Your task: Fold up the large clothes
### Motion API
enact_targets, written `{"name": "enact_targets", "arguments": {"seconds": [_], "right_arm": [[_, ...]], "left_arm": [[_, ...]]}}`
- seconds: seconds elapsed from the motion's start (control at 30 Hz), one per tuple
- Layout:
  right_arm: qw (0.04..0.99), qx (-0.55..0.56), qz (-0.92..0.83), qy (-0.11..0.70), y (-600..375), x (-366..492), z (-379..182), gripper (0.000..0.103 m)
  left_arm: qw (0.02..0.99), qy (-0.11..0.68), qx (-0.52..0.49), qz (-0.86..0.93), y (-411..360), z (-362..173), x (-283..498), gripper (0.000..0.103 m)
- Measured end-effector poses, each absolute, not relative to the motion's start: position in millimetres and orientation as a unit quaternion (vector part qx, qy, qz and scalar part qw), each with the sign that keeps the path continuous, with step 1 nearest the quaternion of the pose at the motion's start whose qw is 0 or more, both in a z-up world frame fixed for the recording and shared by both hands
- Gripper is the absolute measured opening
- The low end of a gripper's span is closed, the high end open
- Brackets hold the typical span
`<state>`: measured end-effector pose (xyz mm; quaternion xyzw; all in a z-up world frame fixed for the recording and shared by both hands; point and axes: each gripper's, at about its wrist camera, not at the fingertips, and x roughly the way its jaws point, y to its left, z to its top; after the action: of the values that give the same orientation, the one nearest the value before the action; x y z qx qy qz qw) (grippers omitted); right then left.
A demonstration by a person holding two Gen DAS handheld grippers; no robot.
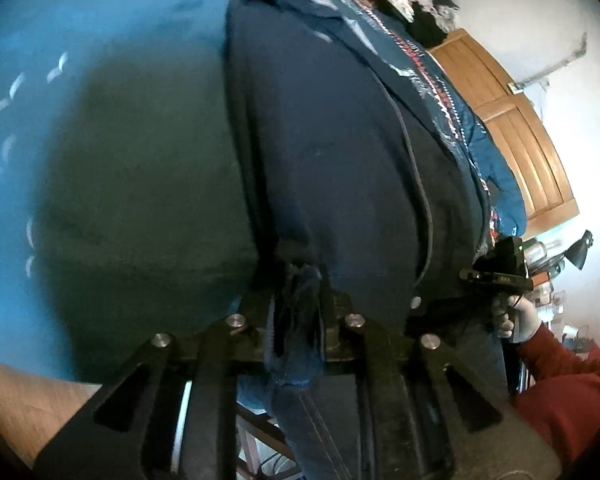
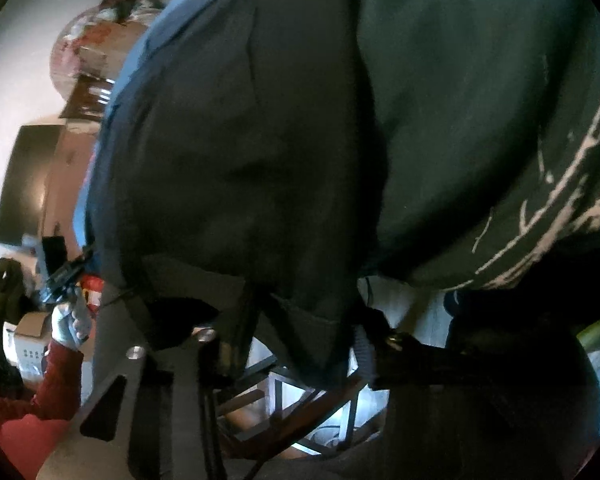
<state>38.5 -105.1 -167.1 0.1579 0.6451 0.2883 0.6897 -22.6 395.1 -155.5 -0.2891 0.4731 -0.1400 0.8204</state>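
Covering the surface at left is a blue sheet (image 1: 80, 80), a wooden door (image 1: 512, 120) at right, while the dark navy hoodie (image 1: 320, 140) hangs between, its hem pinched in the closed left gripper (image 1: 298, 312) and, opposite, the right gripper (image 2: 236, 320) clamped on its edge.

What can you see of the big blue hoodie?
The hoodie is dark navy, soft and thick-looking, with a thin cord running down it and a red-and-white pattern along one edge. It is spread over a blue surface, its near part lifted. The left gripper is shut on a bunched edge. The right gripper pinches another edge; there the cloth fills most of the view.
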Motion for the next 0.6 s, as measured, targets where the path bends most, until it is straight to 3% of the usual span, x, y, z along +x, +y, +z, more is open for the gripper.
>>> {"name": "enact_targets", "arguments": {"seconds": [0.07,0.1,0.17,0.2,0.37,0.6], "right_arm": [[0.689,0.149,0.292,0.646,-101.6,37.9,-166.5,0.05],[0.691,0.142,0.294,0.645,-100.0,36.5,-164.2,0.042],[0.702,0.133,0.298,0.633,-98.7,31.7,-152.5,0.015],[0.707,0.138,0.304,0.624,-98.9,28.6,-143.0,0.012],[0.745,0.189,0.353,0.534,-108.7,14.8,-54.0,0.01],[0.759,0.248,0.381,0.466,-119.1,48.2,13.6,0.011]], "left_arm": [[0.818,0.468,-0.304,-0.14,397.7,-158.2,-24.8,0.018],[0.817,0.467,-0.306,-0.14,397.6,-158.2,-25.2,0.018],[0.818,0.471,-0.301,-0.134,394.2,-153.6,-27.3,0.015],[0.818,0.471,-0.304,-0.13,390.3,-146.1,-27.9,0.011],[0.837,0.385,-0.351,-0.167,393.7,-80.2,-42.7,0.007],[0.85,0.266,-0.408,-0.2,415.0,-8.0,-11.9,0.008]]}}
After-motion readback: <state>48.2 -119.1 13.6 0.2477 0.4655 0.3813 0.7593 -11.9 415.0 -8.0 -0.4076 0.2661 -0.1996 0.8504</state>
